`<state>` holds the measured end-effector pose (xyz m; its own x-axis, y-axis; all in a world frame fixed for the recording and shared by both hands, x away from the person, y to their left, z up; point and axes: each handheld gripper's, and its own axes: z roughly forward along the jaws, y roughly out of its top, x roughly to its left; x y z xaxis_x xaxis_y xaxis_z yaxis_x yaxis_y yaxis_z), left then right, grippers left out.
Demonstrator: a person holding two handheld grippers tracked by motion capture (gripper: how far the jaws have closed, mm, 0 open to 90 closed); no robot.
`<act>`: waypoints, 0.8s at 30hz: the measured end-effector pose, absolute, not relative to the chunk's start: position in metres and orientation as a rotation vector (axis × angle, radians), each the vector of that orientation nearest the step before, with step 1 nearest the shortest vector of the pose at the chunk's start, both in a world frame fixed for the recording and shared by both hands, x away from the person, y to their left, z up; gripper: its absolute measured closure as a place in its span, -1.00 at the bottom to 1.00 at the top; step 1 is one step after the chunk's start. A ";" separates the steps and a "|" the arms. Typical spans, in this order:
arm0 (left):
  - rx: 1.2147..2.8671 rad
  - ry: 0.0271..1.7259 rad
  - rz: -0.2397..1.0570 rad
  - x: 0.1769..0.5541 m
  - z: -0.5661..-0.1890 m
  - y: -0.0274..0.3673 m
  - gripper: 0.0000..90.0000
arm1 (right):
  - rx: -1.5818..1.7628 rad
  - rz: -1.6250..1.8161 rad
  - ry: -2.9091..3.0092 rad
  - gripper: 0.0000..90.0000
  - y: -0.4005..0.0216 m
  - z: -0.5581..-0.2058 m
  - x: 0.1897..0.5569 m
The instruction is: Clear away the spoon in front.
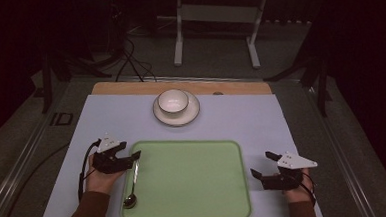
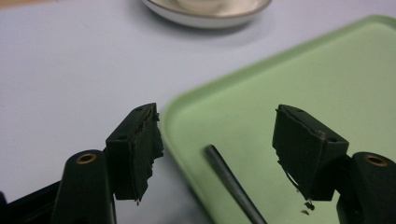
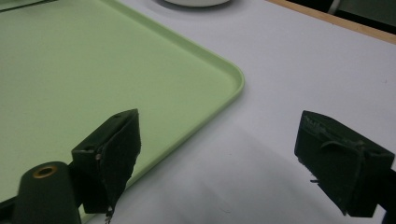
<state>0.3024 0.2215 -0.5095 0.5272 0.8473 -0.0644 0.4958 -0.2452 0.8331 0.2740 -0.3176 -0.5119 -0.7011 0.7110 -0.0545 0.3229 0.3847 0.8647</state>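
A metal spoon (image 1: 133, 181) lies along the left edge of the green tray (image 1: 189, 179), its bowl toward the table's front edge. My left gripper (image 1: 129, 151) hovers at the far end of the handle with its jaws wide apart. In the left gripper view the handle (image 2: 231, 182) runs between the left gripper's (image 2: 217, 140) pads, touching neither. My right gripper (image 1: 263, 165) rests just right of the tray, open and holding nothing. In the right gripper view the right gripper (image 3: 219, 149) straddles the tray's corner (image 3: 229, 79) and the white table.
A white bowl (image 1: 173, 100) stands on a white plate (image 1: 177, 115) behind the tray, near the table's far edge. The plate's rim (image 2: 205, 18) shows at the top of the left gripper view. A metal stand (image 1: 217, 27) is on the floor beyond.
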 end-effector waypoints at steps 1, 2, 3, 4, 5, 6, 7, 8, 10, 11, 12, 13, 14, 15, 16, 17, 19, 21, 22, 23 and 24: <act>1.896 1.099 0.531 0.301 -0.508 0.223 -0.29 | 0.892 1.254 2.229 -0.68 -0.318 -0.512 0.274; 1.893 1.097 0.556 0.300 -0.506 0.224 -0.29 | 0.892 1.254 2.228 -0.68 -0.318 -0.512 0.274; 1.889 1.096 0.575 0.299 -0.504 0.225 -0.29 | 0.893 1.255 2.228 -0.68 -0.318 -0.512 0.274; 1.885 1.094 0.586 0.298 -0.502 0.226 -0.29 | 0.893 1.255 2.227 -0.69 -0.319 -0.512 0.274; 1.880 1.094 0.604 0.297 -0.501 0.227 -0.29 | 0.894 1.253 2.226 -0.69 -0.319 -0.512 0.274; 1.877 1.094 0.620 0.297 -0.500 0.229 -0.29 | 0.895 1.252 2.225 -0.69 -0.319 -0.512 0.274; 1.873 1.091 0.631 0.296 -0.499 0.231 -0.29 | 0.895 1.253 2.222 -0.69 -0.320 -0.511 0.275; 1.857 1.097 0.634 0.296 -0.497 0.235 -0.29 | 0.897 1.256 2.220 -0.68 -0.320 -0.511 0.275; 1.841 1.109 0.652 0.295 -0.496 0.240 -0.29 | 0.899 1.257 2.217 -0.68 -0.320 -0.511 0.275; 1.830 1.114 0.661 0.295 -0.495 0.243 -0.29 | 0.900 1.260 2.215 -0.69 -0.320 -0.511 0.274; 1.820 1.119 0.667 0.294 -0.494 0.246 -0.29 | 0.900 1.260 2.215 -0.69 -0.321 -0.511 0.274; 1.806 1.127 0.679 0.292 -0.492 0.250 -0.29 | 0.904 1.262 2.213 -0.69 -0.321 -0.511 0.274; 1.795 1.132 0.688 0.291 -0.491 0.253 -0.29 | 0.902 1.264 2.209 -0.69 -0.322 -0.510 0.274; 1.789 1.135 0.693 0.291 -0.490 0.255 -0.29 | 0.906 1.266 2.207 -0.69 -0.322 -0.510 0.274; 1.778 1.140 0.702 0.289 -0.489 0.258 -0.29 | 0.906 1.268 2.204 -0.69 -0.322 -0.510 0.274; 1.770 1.143 0.714 0.288 -0.487 0.261 -0.29 | 0.904 1.269 2.202 -0.69 -0.323 -0.510 0.275; 1.753 1.150 0.734 0.286 -0.486 0.266 -0.29 | 0.906 1.270 2.199 -0.69 -0.323 -0.510 0.274; 1.737 1.161 0.746 0.284 -0.485 0.272 -0.29 | 0.906 1.271 2.197 -0.69 -0.324 -0.510 0.274; 1.728 1.167 0.750 0.283 -0.484 0.274 -0.29 | 0.907 1.272 2.195 -0.69 -0.324 -0.509 0.274; 1.720 1.172 0.754 0.282 -0.484 0.276 -0.29 | 0.908 1.273 2.193 -0.69 -0.324 -0.509 0.274; 1.714 1.176 0.760 0.281 -0.483 0.279 -0.29 | 0.912 1.275 2.189 -0.69 -0.325 -0.509 0.274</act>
